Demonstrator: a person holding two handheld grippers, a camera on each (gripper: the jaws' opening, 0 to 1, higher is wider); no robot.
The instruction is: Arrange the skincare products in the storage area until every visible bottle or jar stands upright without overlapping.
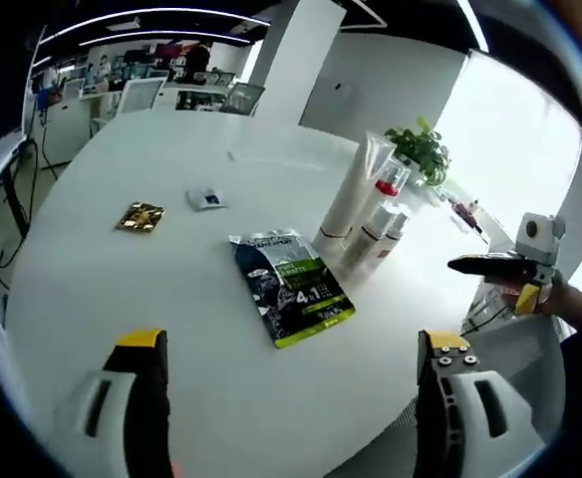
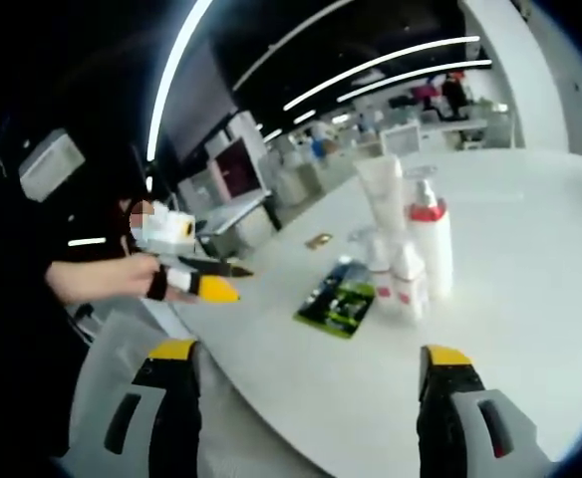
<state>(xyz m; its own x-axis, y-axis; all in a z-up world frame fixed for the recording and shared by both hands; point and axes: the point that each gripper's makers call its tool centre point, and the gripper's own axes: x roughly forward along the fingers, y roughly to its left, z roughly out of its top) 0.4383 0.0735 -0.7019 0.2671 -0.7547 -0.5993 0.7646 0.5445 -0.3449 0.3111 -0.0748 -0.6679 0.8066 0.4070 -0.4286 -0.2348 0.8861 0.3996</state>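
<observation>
My left gripper (image 1: 293, 383) hangs with its jaws spread wide over the round white table (image 1: 122, 299). Ahead lies a flat green-and-black sachet (image 1: 291, 286); just right of it stands a cluster of white tubes and bottles (image 1: 366, 214). Farther left lie a gold foil packet (image 1: 140, 216) and a small grey sachet (image 1: 206, 199). The right gripper (image 1: 495, 265) enters from the right.

Left gripper (image 1: 291, 373) open at bottom of frame, right gripper (image 2: 306, 383) likewise open, both empty, each hand-held at the other view's edge.
</observation>
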